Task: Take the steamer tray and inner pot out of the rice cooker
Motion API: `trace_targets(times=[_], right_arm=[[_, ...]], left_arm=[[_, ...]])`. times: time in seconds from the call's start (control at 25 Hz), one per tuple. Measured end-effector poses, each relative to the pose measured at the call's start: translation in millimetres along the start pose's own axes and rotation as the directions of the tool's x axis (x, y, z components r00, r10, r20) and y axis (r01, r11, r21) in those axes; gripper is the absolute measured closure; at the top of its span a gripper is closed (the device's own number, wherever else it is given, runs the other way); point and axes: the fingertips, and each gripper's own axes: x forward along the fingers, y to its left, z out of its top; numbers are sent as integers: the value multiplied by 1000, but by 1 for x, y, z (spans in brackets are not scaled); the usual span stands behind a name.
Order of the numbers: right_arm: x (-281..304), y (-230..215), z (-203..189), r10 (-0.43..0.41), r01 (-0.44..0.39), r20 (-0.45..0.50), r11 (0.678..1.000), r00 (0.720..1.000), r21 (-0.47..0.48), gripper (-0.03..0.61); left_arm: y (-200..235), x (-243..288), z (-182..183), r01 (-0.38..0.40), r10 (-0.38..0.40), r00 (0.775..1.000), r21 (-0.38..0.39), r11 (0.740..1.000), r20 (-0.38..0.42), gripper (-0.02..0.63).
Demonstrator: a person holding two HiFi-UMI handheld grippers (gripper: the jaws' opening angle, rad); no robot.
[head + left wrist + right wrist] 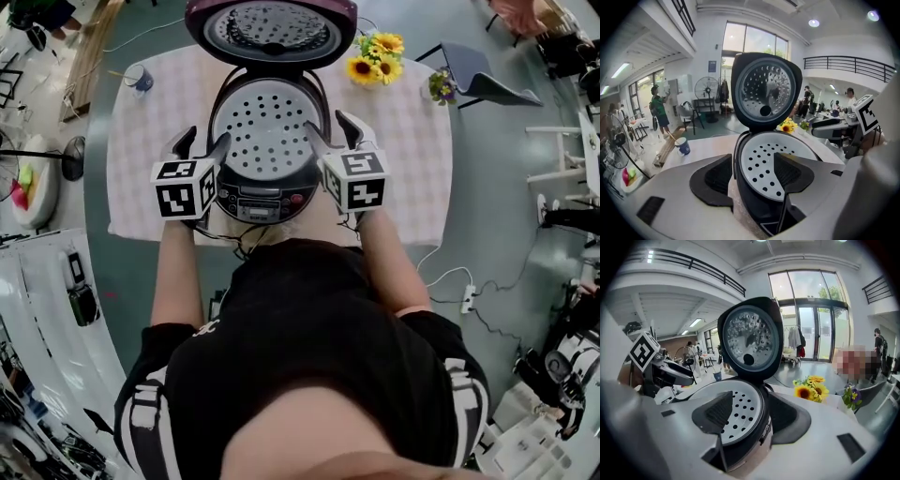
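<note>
The rice cooker [267, 192] stands on the table with its lid [270, 28] swung up. A white perforated steamer tray [267, 136] fills its mouth and hides the inner pot. My left gripper [202, 145] is open at the cooker's left rim, one jaw outside the body and the other over the tray [761, 157]. My right gripper [330, 129] is open at the right rim, likewise straddling it, with the tray [740, 411] under its left jaw. Neither pair of jaws presses on anything. Each gripper view shows the lid [764, 93] [750, 341] upright behind.
A checked cloth [412, 159] covers the table. A blue and white cup [139, 80] stands at the back left, sunflowers [375, 56] and a small flower pot [441, 86] at the back right. A chair [478, 75] stands beyond the table's right side.
</note>
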Motion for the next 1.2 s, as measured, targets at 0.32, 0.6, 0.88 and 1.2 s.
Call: trace_targets(times=[0.32,0.6,0.88,1.2], right_arm=[[29,-3,-28,-6,4,-152,1000,988,-14,357],[43,-7,-47,-63,54,-246,998,967,-44,357],[54,-12,-60,-110,97,-306,994,946,-56,360],[57,-28,-66,-154,202,-349,973,925,108,414]], left_arm=[[14,30,-24,33,-34,992,-10,999,-123,340],[26,51,-37,54,-60,977,-34,998,-204,354],[27,63,-47,68,-90,961,-93,993,-261,359],[25,67,-47,61,-124,957,-238,969,-261,395]])
